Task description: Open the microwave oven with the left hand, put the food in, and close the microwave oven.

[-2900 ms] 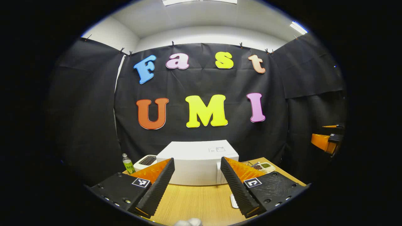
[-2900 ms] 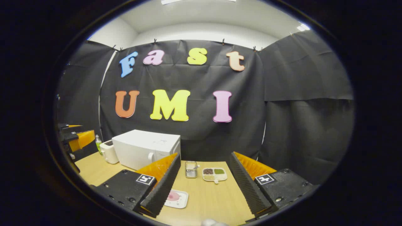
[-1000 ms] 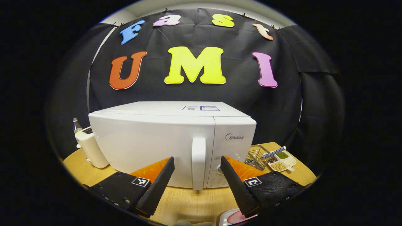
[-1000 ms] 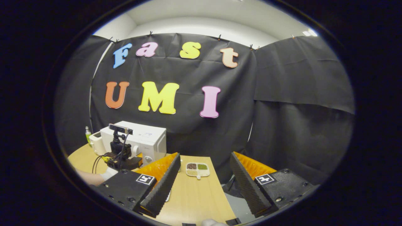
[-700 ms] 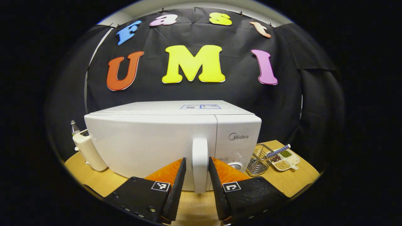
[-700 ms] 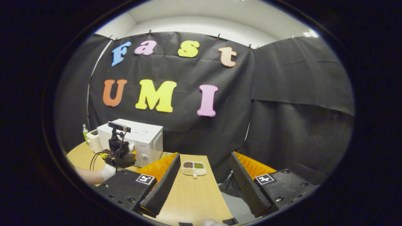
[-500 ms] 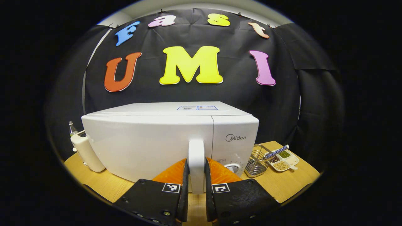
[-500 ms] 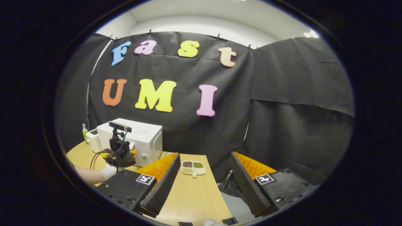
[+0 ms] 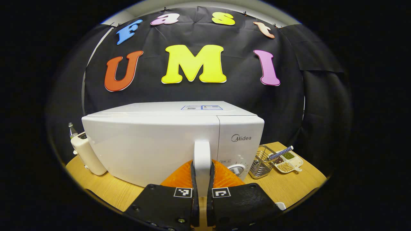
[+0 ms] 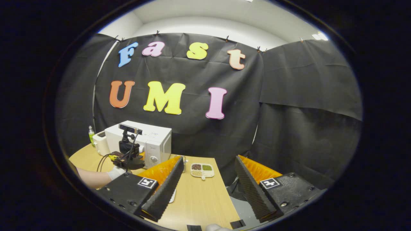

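Observation:
The white microwave (image 9: 154,141) stands on the wooden table (image 9: 102,189) with its door closed. My left gripper (image 9: 202,166) is shut on the door's upright white handle (image 9: 202,154), one finger on each side. In the right gripper view the microwave (image 10: 154,139) sits at the far left, and the left gripper (image 10: 126,157) is at its front, held by a gloved hand (image 10: 114,173). My right gripper (image 10: 209,158) hangs open above the table's near right part with nothing between its fingers. A white plate's edge (image 10: 173,195) peeks out beside its left finger.
A white toaster (image 9: 86,154) and a bottle (image 9: 71,128) stand left of the microwave. To its right are a wire basket (image 9: 261,158) and a sectioned dish of beans (image 9: 287,162). The table's right edge (image 10: 229,202) drops to grey floor.
My left gripper moved up to the microwave and its fingers closed onto the door handle. The right gripper stayed open and shifted only slightly.

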A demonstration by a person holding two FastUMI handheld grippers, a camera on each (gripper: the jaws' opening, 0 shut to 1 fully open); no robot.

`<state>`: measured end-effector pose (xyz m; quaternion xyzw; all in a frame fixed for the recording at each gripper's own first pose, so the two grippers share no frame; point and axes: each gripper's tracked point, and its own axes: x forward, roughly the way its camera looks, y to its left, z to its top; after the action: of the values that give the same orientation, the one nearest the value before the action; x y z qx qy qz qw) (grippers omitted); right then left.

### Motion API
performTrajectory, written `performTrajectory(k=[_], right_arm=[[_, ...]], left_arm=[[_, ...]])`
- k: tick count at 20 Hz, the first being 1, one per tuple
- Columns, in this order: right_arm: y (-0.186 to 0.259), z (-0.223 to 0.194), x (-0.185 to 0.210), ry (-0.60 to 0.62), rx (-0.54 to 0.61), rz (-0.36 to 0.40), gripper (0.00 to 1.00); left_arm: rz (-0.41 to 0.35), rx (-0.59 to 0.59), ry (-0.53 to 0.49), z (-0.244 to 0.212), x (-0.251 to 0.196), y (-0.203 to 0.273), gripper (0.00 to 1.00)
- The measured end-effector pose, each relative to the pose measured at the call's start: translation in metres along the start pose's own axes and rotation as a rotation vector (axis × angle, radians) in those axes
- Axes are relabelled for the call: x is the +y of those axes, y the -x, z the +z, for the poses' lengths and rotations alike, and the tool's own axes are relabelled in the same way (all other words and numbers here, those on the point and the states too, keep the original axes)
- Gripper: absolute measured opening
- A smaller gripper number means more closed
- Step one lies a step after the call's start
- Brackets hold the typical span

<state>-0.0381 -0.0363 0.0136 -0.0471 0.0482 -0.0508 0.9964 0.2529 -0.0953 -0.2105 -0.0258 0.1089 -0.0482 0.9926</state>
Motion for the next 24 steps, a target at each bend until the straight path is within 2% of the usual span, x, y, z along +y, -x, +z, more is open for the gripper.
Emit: performTrajectory(k=[1,5,6,8,12,14,17,21,23,24], right_arm=[[0.001,0.001,-0.001,0.004,-0.005,-0.003,1.0],[0.011,0.012,0.005,-0.001,-0.04,0.005,1.0],[0.013,0.012,0.009,0.003,-0.041,0.016,0.96],[0.014,0.012,0.019,0.009,-0.046,0.045,1.0],[0.017,0.01,0.051,0.015,-0.049,0.128,0.96],[0.016,0.006,0.065,0.01,-0.041,0.168,1.0],[0.018,0.005,0.081,0.006,-0.045,0.21,1.0],[0.019,0.001,0.092,-0.002,-0.046,0.24,1.0],[0.019,0.001,0.096,-0.011,-0.043,0.248,1.0],[0.02,0.001,0.098,-0.016,-0.043,0.25,1.0]], left_arm=[[-0.004,0.008,0.004,-0.002,0.0,0.001,0.08],[-0.021,-0.026,-0.016,-0.009,0.006,0.044,0.08],[-0.027,-0.025,-0.013,-0.012,0.009,0.056,0.08],[-0.027,-0.016,-0.017,-0.017,0.018,0.082,0.08],[-0.008,-0.009,-0.05,-0.029,0.045,0.13,0.08],[0.014,-0.006,-0.054,-0.034,0.06,0.149,0.11],[0.071,0.012,-0.051,-0.041,0.085,0.176,0.13],[0.162,0.029,-0.05,-0.049,0.121,0.205,0.16],[0.213,0.048,-0.049,-0.054,0.141,0.218,0.2],[0.215,0.053,-0.043,-0.054,0.147,0.225,0.23]])
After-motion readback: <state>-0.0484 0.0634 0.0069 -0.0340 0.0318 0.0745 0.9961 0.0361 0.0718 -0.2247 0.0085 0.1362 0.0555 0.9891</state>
